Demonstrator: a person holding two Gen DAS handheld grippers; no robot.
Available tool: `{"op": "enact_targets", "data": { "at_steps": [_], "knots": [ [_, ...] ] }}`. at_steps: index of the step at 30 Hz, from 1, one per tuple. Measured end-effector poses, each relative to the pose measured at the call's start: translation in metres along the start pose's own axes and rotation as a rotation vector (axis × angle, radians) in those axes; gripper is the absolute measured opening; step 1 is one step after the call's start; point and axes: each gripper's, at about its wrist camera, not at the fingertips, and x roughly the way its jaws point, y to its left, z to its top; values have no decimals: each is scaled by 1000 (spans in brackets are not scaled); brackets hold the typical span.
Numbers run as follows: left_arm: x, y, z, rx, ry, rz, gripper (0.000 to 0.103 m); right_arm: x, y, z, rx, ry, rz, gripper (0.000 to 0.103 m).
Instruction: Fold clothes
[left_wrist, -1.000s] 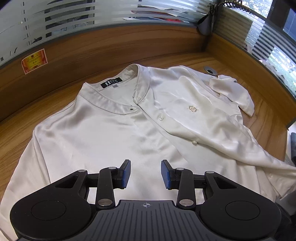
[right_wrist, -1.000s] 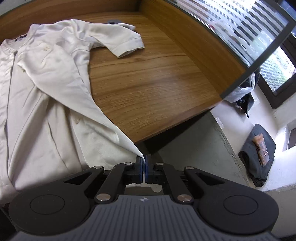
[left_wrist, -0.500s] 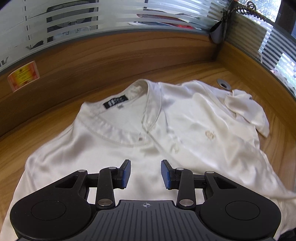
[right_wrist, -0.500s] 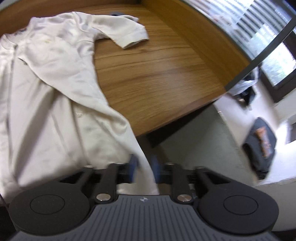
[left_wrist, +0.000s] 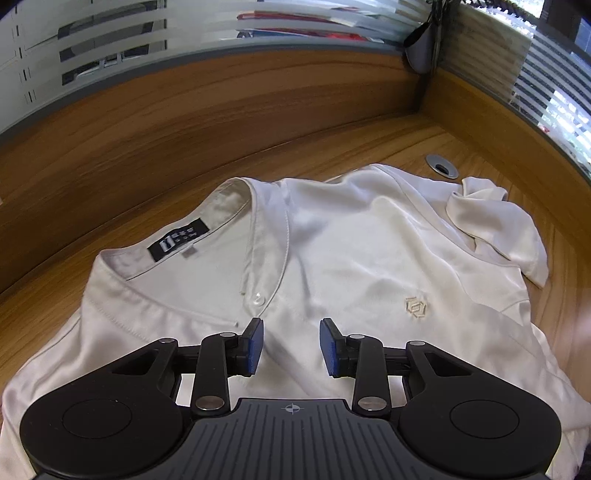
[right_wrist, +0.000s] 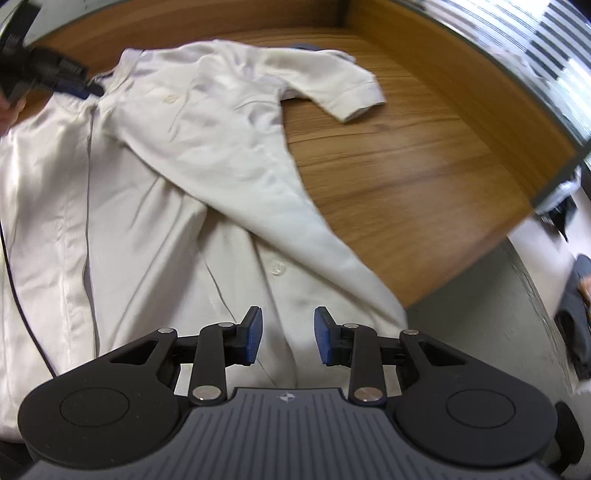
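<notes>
Left wrist view: the cream short-sleeved shirt (left_wrist: 369, 258) lies front-up on the wooden worktop (left_wrist: 122, 221), collar toward the back panel, a black neck label (left_wrist: 179, 239) showing inside the collar. The left hand-held gripper (left_wrist: 291, 347) hangs over the shirt just below the top button (left_wrist: 258, 298), released, its blue pads apart with only flat cloth beneath them. To the right sit a small embroidered chest emblem (left_wrist: 415, 307), then the crumpled sleeve (left_wrist: 495, 229), with a metal cable grommet (left_wrist: 441, 167) set in the worktop just beyond it.

Right wrist view, blurred: the left hand-held gripper shows dark at the collar in the upper left corner. The shirt (right_wrist: 166, 177) spreads across the left and centre, one front panel folded back diagonally, its lower corner reaching the worktop's (right_wrist: 424, 166) near edge. The right hand-held gripper (right_wrist: 288, 341) is released; its jaws have just been opening, no cloth pinched between them. A button (right_wrist: 277, 266) lies just above it.
</notes>
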Motion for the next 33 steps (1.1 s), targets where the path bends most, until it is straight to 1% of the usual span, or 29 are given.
{"op": "enact_targets", "data": {
  "at_steps": [2,3,4,5,9,12,14,16,18,20,22,28,29,31,33],
  "knots": [
    [4,-1,3,6,6,11,36,8,4,1,-18,13,-12,35],
    [5,-1,4,5,9,15,36,13,6,2,-26,19,-18,33],
    [6,0,5,1,12,16,36,15,6,1,-39,24,-21,30],
    [7,0,6,-3,15,17,36,17,6,1,-53,29,-22,23],
    [9,2,8,-16,23,19,36,16,4,-1,-77,50,-26,22],
    [9,2,9,-18,23,22,36,15,4,-6,-90,64,-10,22],
    [9,3,9,-22,23,21,36,14,3,-8,-95,54,-3,22],
    [10,4,10,-25,24,23,36,14,-1,-8,-73,57,9,11],
    [12,5,13,-21,20,29,36,12,-6,-8,-36,61,24,3],
    [15,7,16,-17,19,41,36,10,-9,-9,-17,56,34,2],
    [19,10,18,-29,22,37,36,4,-10,-10,-12,45,30,1],
    [33,13,20,-52,43,23,36,-28,-7,-8,-14,-2,34,1],
    [35,14,20,-53,46,21,34,-33,-6,-7,-13,-8,35,1],
    [37,14,20,-43,37,18,12,-42,-5,-6,-14,-19,31,1],
    [34,14,21,-33,17,19,11,-50,-4,-5,-20,-24,27,1]
  ]
}}
